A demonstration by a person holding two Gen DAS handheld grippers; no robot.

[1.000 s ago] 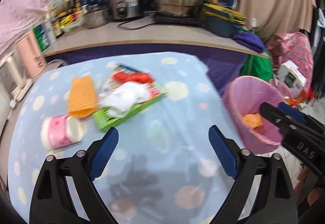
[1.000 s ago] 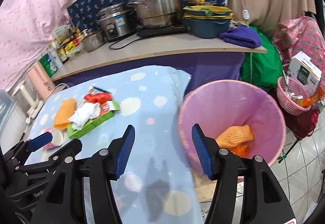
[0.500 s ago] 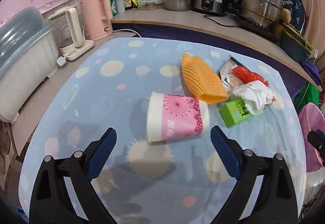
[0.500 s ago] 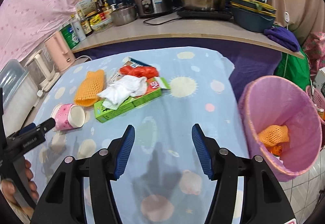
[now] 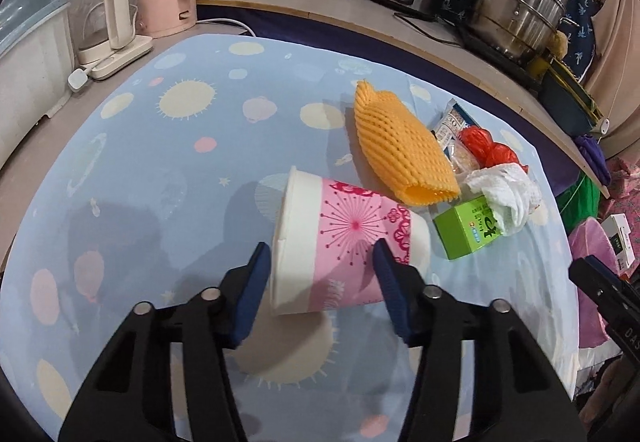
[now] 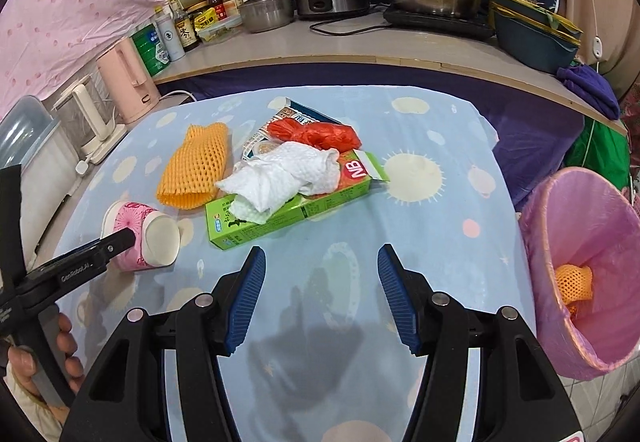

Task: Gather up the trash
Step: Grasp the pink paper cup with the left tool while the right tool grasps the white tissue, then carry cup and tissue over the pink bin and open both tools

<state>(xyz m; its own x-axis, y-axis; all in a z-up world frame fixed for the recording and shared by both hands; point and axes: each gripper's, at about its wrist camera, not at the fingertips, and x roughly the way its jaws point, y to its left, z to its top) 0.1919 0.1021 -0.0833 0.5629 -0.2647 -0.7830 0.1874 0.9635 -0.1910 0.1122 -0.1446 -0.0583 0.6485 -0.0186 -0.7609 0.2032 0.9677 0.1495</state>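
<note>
The left gripper [image 5: 320, 274] has its fingers closing around the tipped pink paper cup [image 5: 344, 238] on the bench [image 5: 160, 161]; right gripper [image 6: 320, 294], fingers spread, holds nothing.

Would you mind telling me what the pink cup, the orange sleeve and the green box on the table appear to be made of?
The pink cup looks like printed paper: matte white wall, rolled rim, visible side seam. The orange sleeve appears to be soft foam netting, given its open honeycomb mesh. The green box seems to be thin printed cardboard with a slight sheen, an open flap at one end.
</note>
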